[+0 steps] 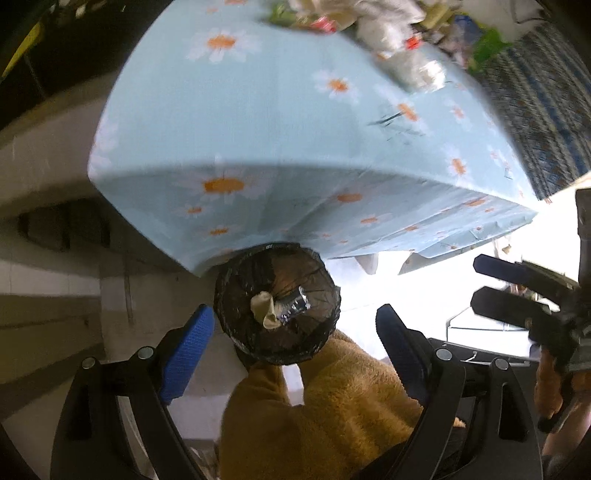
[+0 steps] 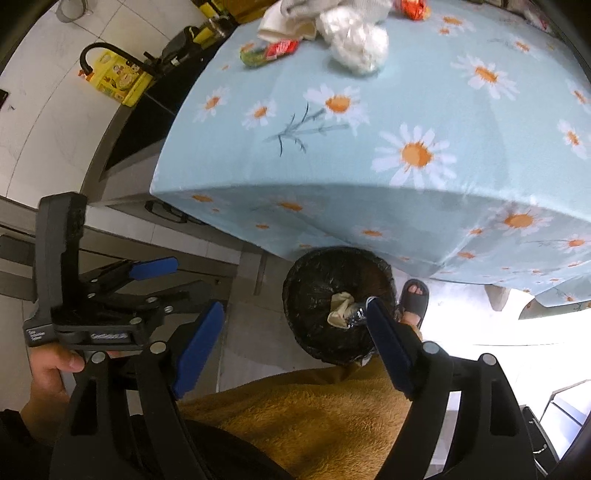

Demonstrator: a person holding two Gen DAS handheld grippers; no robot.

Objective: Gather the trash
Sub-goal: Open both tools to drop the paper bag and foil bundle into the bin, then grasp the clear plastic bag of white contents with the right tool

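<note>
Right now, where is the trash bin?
The black-lined trash bin stands on the floor under the near edge of the daisy tablecloth, beside the person's sandalled foot.

Counts around your bin

You have one black-lined bin (image 2: 334, 306) holding two scraps, one table (image 2: 369, 147) with a trash pile (image 2: 332, 33) too jumbled to count, two grippers

small claw labels (image 2: 110, 336), print unreadable
</note>
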